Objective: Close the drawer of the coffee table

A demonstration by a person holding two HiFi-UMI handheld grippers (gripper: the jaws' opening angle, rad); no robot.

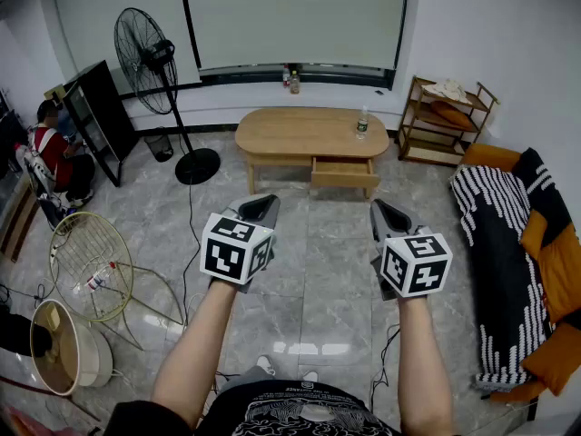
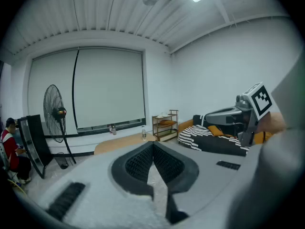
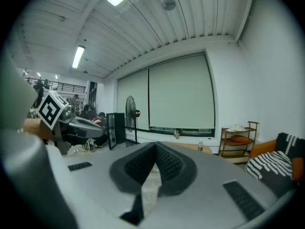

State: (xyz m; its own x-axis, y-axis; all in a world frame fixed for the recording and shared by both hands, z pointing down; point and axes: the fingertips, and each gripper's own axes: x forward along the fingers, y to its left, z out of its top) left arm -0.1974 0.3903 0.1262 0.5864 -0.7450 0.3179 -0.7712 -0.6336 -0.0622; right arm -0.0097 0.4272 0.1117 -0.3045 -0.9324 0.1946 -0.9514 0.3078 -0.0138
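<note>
The oval wooden coffee table (image 1: 304, 131) stands well ahead across the tiled floor. Its drawer (image 1: 344, 173) is pulled out at the front right. A small bottle (image 1: 362, 123) stands on the tabletop. Held in front of me at mid-height, far short of the table, my left gripper (image 1: 262, 207) and right gripper (image 1: 386, 212) both point toward it. In the left gripper view my left gripper (image 2: 153, 145) has its jaws together with nothing between them. In the right gripper view my right gripper (image 3: 155, 145) is likewise shut and empty.
A pedestal fan (image 1: 154, 57) stands left of the table, its cable trailing over the floor. A wooden shelf (image 1: 445, 121) is at the back right, a sofa with a striped blanket (image 1: 504, 252) along the right. A seated person (image 1: 56, 153) and a loose fan cage (image 1: 89, 266) are at the left.
</note>
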